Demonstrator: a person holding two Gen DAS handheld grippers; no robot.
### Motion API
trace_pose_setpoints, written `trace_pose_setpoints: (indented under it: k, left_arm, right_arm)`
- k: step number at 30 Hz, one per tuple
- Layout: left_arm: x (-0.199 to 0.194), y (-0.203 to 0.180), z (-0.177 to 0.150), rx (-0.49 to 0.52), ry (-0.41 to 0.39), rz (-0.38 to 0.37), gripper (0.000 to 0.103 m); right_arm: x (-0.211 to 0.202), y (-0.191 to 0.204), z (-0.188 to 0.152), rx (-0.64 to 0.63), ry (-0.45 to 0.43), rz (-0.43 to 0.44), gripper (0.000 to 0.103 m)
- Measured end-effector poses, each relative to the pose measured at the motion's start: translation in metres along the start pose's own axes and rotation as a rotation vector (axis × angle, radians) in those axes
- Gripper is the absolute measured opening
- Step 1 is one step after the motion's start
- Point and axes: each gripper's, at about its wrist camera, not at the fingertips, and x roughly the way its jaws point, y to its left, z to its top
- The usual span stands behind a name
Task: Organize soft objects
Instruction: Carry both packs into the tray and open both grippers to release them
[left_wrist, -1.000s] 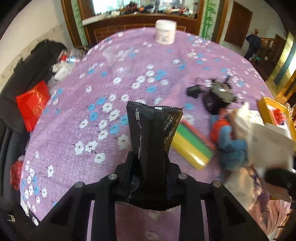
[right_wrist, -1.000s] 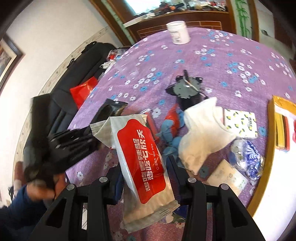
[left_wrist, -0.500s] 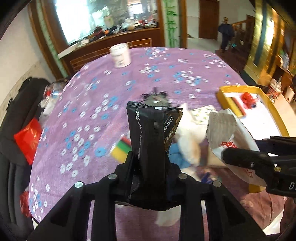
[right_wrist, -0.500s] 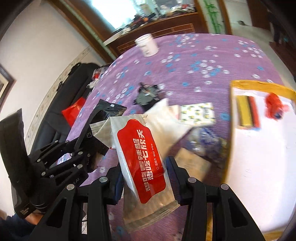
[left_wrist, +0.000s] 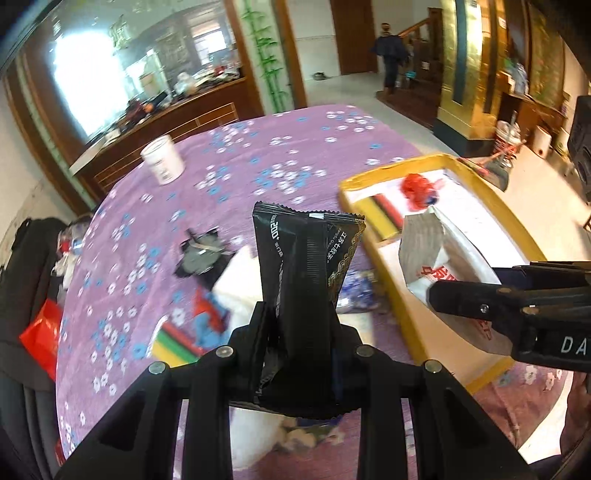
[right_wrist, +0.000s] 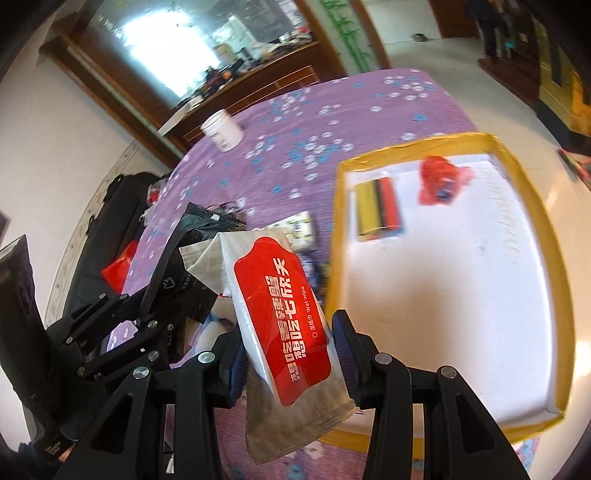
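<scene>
Gripping a black foil packet (left_wrist: 303, 273) upright between its jaws, the left gripper (left_wrist: 299, 332) is held above the near part of the purple flowered tablecloth (left_wrist: 258, 162), with the packet's crimped top edge pointing away from the camera. Beside it, the right gripper (right_wrist: 291, 339) is clamped on a white wet-wipe pack with a red label (right_wrist: 284, 317), which stands tilted in the jaws over the near left edge of the yellow-rimmed tray (right_wrist: 334, 221); from the left wrist view that same pack (left_wrist: 443, 258) hangs over the tray's white floor. Just past the left gripper, loose items lie crowded on the cloth: a striped yellow, green and red sponge (left_wrist: 173, 339), a blue and red soft toy (left_wrist: 210, 314), a white cloth (left_wrist: 236, 277) and a blue-patterned bag (left_wrist: 358, 288), blurred in this frame. Farther on sits a dark grey and black object (left_wrist: 201, 254), which I cannot identify. Inside the tray, toward its far end, lie a yellow, black and red sponge (right_wrist: 378, 206) and a red crumpled object (right_wrist: 439, 177), well apart from the held pack. At the far edge of the table stands a white jar (left_wrist: 162, 160).
</scene>
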Motion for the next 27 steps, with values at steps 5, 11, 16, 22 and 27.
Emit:
trace_pose_setpoints:
  k: [5, 11, 16, 22, 27]
  left_arm:
    - [0.003, -0.029, 0.011, 0.047, -0.008, -0.020, 0.027]
    - [0.015, -0.063, 0.024, 0.104, -0.006, -0.028, 0.027]
    - [0.029, -0.085, 0.031, 0.140, 0.004, -0.024, 0.027]
    - [0.046, -0.100, 0.038, 0.160, 0.025, -0.014, 0.027]
    - [0.058, -0.105, 0.042, 0.166, 0.042, -0.007, 0.027]
  right_arm:
    - [-0.016, -0.022, -0.001, 0.048, -0.029, -0.030, 0.047]
    - [-0.023, -0.049, 0.001, 0.111, -0.034, -0.067, 0.047]
    - [-0.022, -0.067, 0.004, 0.147, -0.031, -0.096, 0.047]
    - [-0.014, -0.083, 0.011, 0.165, -0.018, -0.119, 0.047]
    - [-0.004, -0.093, 0.017, 0.161, -0.007, -0.149, 0.047]
